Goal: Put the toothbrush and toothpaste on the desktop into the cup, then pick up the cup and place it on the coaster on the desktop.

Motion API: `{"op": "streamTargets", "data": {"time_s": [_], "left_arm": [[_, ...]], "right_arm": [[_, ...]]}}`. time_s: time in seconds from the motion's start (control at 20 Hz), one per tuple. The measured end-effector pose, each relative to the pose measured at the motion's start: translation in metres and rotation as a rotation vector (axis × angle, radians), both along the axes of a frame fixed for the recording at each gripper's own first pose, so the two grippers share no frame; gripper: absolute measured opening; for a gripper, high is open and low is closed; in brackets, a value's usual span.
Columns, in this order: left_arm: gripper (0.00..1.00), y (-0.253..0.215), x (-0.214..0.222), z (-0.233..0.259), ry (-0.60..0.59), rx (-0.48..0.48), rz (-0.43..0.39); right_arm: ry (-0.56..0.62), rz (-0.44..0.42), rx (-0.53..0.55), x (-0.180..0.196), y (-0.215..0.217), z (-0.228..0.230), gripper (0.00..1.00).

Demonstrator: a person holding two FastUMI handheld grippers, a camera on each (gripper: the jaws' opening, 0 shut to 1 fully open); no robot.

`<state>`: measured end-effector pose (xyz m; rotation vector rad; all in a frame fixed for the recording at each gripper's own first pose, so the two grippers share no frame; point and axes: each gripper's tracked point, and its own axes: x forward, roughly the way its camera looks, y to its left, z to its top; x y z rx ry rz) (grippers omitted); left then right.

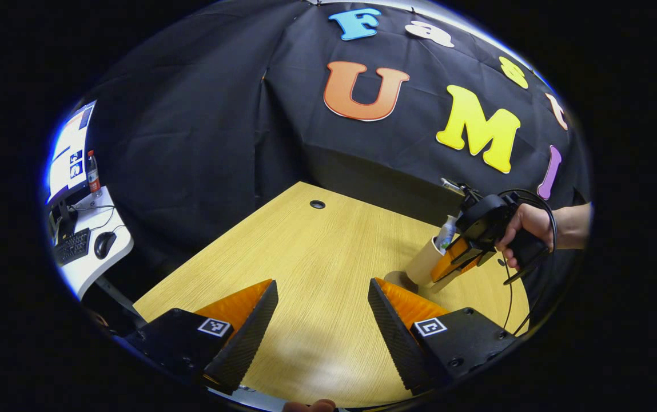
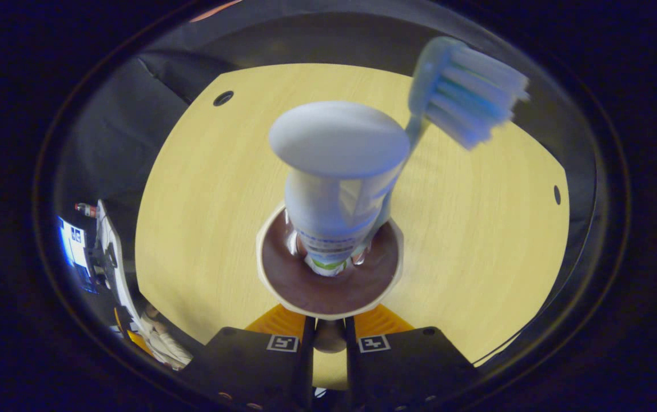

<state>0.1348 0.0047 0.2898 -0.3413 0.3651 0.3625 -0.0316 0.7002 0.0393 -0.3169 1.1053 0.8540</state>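
Observation:
In the right gripper view I look straight down into a beige cup (image 2: 328, 312) with a brown inside. A white toothpaste tube (image 2: 337, 171) and a toothbrush (image 2: 465, 91), bristles up, stand in it. My right gripper (image 2: 328, 332) is shut on the cup's near wall. In the left gripper view the same cup (image 1: 422, 263) leans in the right gripper (image 1: 442, 269) at the table's right side. Its foot is at a dark round coaster (image 1: 397, 279); whether they touch I cannot tell. My left gripper (image 1: 322, 320) hangs open over the table's near part, holding nothing.
The wooden table (image 1: 317, 257) has cable holes (image 1: 317, 204) near its far edge. A hand (image 1: 525, 226) holds the right gripper, with a cable looping off it. A white side desk (image 1: 91, 252) with keyboard, mouse, monitor and bottle stands at the far left.

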Motion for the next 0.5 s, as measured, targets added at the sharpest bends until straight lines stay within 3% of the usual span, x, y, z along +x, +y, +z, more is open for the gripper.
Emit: {"op": "streamTargets", "data": {"time_s": [0.5], "left_arm": [[1.0,0.029,-0.031,-0.004,0.006,-0.001,0.071]], "right_arm": [[-0.059,0.03,-0.078,-0.001,-0.001,-0.005,0.22]]}}
